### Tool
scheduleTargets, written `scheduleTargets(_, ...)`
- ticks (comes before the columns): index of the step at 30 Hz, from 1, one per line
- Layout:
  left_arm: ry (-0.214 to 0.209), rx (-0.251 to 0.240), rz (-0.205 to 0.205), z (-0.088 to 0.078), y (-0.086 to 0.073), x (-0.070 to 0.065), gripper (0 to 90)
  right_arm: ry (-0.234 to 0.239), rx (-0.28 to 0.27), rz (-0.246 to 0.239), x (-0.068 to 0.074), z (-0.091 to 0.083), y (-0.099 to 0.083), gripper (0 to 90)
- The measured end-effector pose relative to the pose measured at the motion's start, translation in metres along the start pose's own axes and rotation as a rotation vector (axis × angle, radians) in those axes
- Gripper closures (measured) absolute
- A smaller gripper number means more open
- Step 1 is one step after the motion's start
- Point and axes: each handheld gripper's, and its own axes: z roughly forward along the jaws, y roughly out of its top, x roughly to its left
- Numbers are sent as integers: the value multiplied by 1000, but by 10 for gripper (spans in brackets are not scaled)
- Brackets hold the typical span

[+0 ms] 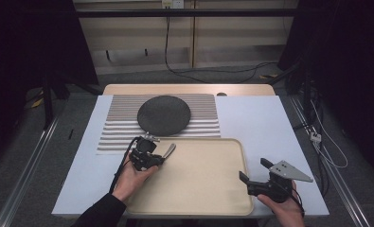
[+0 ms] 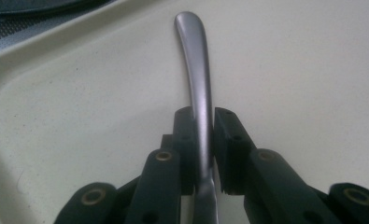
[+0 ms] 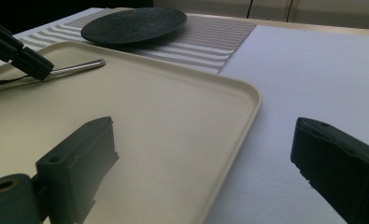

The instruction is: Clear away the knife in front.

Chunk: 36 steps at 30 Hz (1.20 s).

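**High view: utensil held over the tray, plate still bare**

High view shows the left gripper (image 1: 157,152) pinching a metal utensil handle (image 1: 169,150) near the far left corner of the beige tray (image 1: 199,189). Beyond it, the dark plate (image 1: 164,115) on the striped mat (image 1: 118,127) carries nothing. By this evidence the pick-up is done; any placing remains.

Left gripper view: the pads press both sides of the handle (image 2: 198,79), whose rounded end points away, over the tray (image 2: 79,116). The right gripper (image 1: 254,171) stands spread wide and empty, straddling the tray's right rim.
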Motion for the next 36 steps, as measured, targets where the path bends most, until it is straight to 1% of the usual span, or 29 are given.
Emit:
scheduleTargets(1,-5,3,-4,1,-1,0,799,0,1,0,0,0,0,67)
scheduleTargets(6,-3,10,-12,0,-2,-2,797,1,1,-1,0,0,0,67)
scheduleTargets(7,-3,9,-22,0,-2,-2,797,-1,1,0,0,0,0,67)
scheduleTargets(10,2,2,-17,-1,-5,-3,796,-1,1,0,0,0,0,67)
scheduleTargets(12,2,5,-3,-1,-5,-3,795,2,1,4,0,0,0,67)
scheduleTargets(13,-1,3,0,-1,-5,-2,794,1,1,2,0,1,0,66)
scheduleTargets(16,-41,-1,-6,-1,-6,2,787,2,1,3,0,1,0,67)
scheduleTargets(18,-57,-7,-2,-1,-6,4,757,1,1,2,0,0,0,67)
scheduleTargets(19,-51,-14,-5,-1,-7,5,725,2,1,2,0,0,0,67)
scheduleTargets(21,-57,-39,-9,-1,-8,6,687,4,0,4,0,1,0,66)
scheduleTargets(22,-48,-47,-6,0,-8,7,630,5,0,4,0,1,0,66)
scheduleTargets(24,-15,-59,-7,0,-8,7,506,5,0,9,-1,1,0,66)
scheduleTargets(25,-9,-66,-12,0,-8,9,428,6,-1,12,-1,1,0,65)
scheduleTargets(26,-9,-70,-18,0,-8,10,377,4,-1,12,-2,1,0,65)
scheduleTargets(27,-11,-69,-25,0,-8,11,334,5,1,10,-2,2,0,65)
scheduleTargets(28,-20,-57,-32,-1,-8,13,302,5,1,14,-3,2,0,65)
scheduleTargets(29,-33,-54,-47,-1,-7,14,267,5,1,15,-3,2,0,65)
scheduleTargets(30,-44,-54,-55,-1,-7,15,221,4,0,15,-3,2,-1,65)
scheduleTargets(31,-49,-61,-58,-2,-7,15,198,4,-2,17,-3,2,-1,65)
scheduleTargets(32,-47,-74,-50,-3,-7,15,182,3,-2,19,-3,2,-1,65)
scheduleTargets(34,-58,-92,-54,-6,-6,15,129,3,-1,17,-4,2,-1,65)
scheduleTargets(36,-66,-111,-38,-9,-6,14,82,5,0,16,-3,2,-1,65)
